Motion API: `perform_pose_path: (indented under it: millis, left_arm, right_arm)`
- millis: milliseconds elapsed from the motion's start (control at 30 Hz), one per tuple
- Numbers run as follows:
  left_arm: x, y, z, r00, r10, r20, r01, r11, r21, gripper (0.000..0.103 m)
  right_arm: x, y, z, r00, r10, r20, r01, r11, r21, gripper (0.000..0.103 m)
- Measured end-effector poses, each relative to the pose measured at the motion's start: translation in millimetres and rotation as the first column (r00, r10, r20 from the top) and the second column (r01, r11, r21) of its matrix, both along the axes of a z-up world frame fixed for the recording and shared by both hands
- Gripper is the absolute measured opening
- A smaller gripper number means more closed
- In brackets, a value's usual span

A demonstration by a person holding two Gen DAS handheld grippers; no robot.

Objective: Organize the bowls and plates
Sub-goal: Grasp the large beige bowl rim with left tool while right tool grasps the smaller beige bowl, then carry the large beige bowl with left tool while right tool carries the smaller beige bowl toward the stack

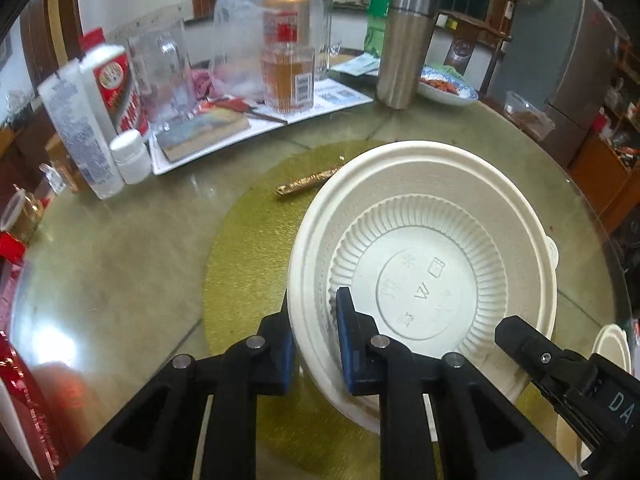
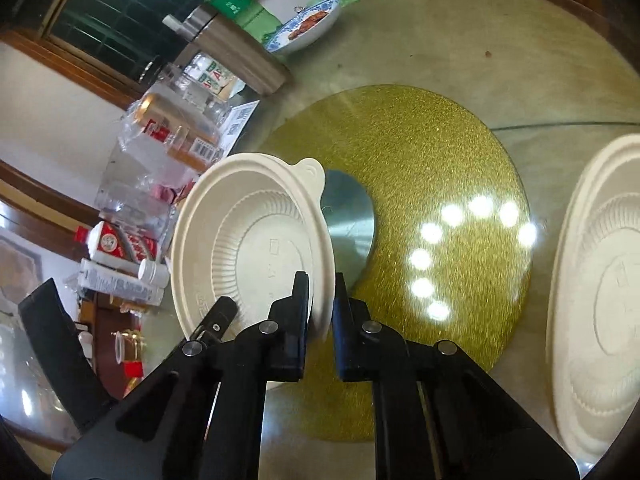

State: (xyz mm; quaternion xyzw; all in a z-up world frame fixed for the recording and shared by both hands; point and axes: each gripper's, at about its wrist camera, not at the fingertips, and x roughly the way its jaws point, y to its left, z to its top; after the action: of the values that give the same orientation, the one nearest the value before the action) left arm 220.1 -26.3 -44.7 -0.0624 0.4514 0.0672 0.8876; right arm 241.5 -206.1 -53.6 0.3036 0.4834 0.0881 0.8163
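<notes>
A cream plastic bowl point(image 1: 424, 264) with a ribbed inner wall and a small tab handle is held tilted above the gold turntable point(image 1: 256, 248). My left gripper point(image 1: 316, 340) is shut on its near-left rim. My right gripper point(image 2: 322, 316) is shut on the bowl's opposite rim point(image 2: 256, 240); its finger shows in the left wrist view point(image 1: 532, 344). A second cream bowl point(image 2: 600, 292) lies on the table at the right edge of the right wrist view, and part of it shows in the left wrist view point(image 1: 612, 344).
The round glass table point(image 1: 120, 260) holds clutter at the back: a white tray point(image 1: 264, 128) with jars and a book, a liquor box point(image 1: 116, 84), a white tube point(image 1: 80, 132), a steel flask point(image 1: 404, 48), a green bottle point(image 1: 380, 12), a blue-patterned dish of food point(image 1: 448, 88). A gold wrapper point(image 1: 308, 182) lies on the turntable.
</notes>
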Motion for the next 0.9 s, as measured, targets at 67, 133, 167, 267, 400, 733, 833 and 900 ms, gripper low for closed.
perform_pose_path:
  millis: [67,133,167,267,400,733,833,900]
  left_arm:
    - [-6.6,0.4,3.8,1.000,-0.004,0.012,0.004,1.000,0.004,0.017]
    - [-12.6,0.8,7.3,1.000,-0.006,0.019,0.006,1.000,0.005,0.017]
    - [-15.7,0.9,8.3,1.000,-0.007,0.023,0.007,1.000,0.006,0.017]
    - [-24.7,0.4,9.0,1.000,-0.011,0.028,0.010,1.000,0.007,0.017]
    - [-35.8,-2.4,5.5,0.999,-0.012,0.042,0.011,1.000,0.010,0.017]
    - [-40.9,4.1,0.2,0.998,-0.008,0.065,0.011,0.999,-0.036,0.017]
    - [-43.0,4.2,-2.3,0.998,-0.017,0.066,0.020,0.999,-0.046,0.017]
    - [-43.8,5.9,-2.9,0.997,-0.023,0.069,0.027,0.998,-0.053,0.017]
  right_arm:
    - [-8.2,1.3,5.5,1.000,0.003,0.015,-0.003,1.000,-0.005,0.010]
    - [-16.2,2.0,9.6,1.000,0.006,0.029,-0.006,1.000,-0.011,0.010]
    - [-20.2,2.0,10.6,0.999,0.007,0.032,-0.007,1.000,-0.011,0.010]
    - [-30.9,1.5,11.3,0.999,0.008,0.039,-0.007,1.000,-0.010,0.010]
    - [-42.9,1.3,12.3,0.999,0.005,0.052,-0.003,0.999,-0.037,0.010]
    - [-46.8,2.5,9.4,0.997,0.010,0.076,-0.007,0.999,-0.048,0.010]
    - [-48.8,2.9,9.0,0.996,0.010,0.085,-0.005,0.998,-0.058,0.010]
    - [-49.2,3.4,7.5,0.996,0.012,0.086,-0.007,0.998,-0.062,0.010]
